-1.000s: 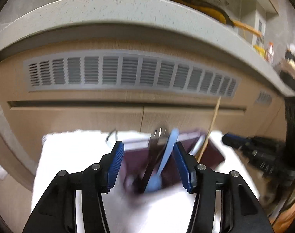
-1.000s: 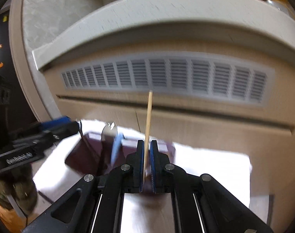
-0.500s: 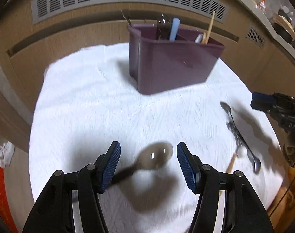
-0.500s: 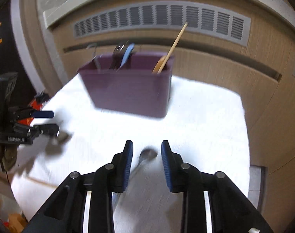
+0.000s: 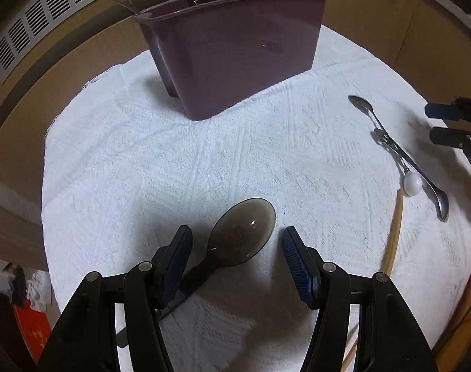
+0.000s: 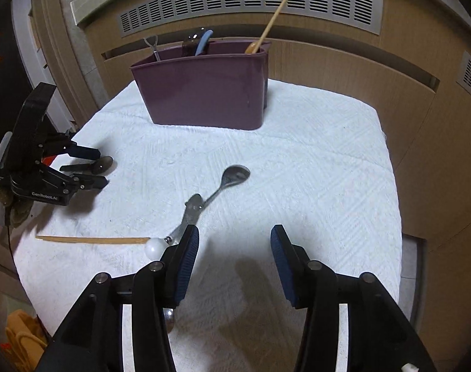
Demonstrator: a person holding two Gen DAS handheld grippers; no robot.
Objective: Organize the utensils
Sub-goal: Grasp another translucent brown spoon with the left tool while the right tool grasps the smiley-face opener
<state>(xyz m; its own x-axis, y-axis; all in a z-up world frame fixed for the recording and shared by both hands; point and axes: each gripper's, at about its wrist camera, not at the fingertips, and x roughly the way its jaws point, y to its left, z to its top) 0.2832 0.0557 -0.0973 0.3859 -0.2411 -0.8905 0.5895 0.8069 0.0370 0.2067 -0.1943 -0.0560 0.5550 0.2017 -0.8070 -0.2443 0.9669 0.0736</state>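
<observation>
- Left gripper (image 5: 237, 259): jaws wide apart, holding nothing, straddling the dark spoon (image 5: 241, 238) that lies flat on the cloth (image 5: 142, 161) near its left front edge.
- Dark spoon: looks like smoked plastic, so probably light, stiff and a bit slick. The bowl is too broad for a clean pinch; I'd grip the flat handle just behind the bowl, which sits by the left finger (image 5: 176, 262).
- Caddy (image 6: 204, 93): at the cloth's back edge, upright. Four or five handles stick up; the count is uncertain.
- Loose on the cloth, right front area: 1 wooden stick (image 6: 93, 240), 1 white-ball-ended tool (image 6: 173, 235), 1 metal spoon (image 6: 232, 178). With the dark spoon, that's 4 loose.
- Metal spoon and ball tool cross and touch. Likely thin, hard and slippery, lying flat on soft cloth; take the shaft mid-length.
- Stick: light, thin, may roll; its tip meets the white ball.
- Right gripper (image 6: 234, 259): jaws spread, empty, hovering just right of the ball tool's end.
</observation>
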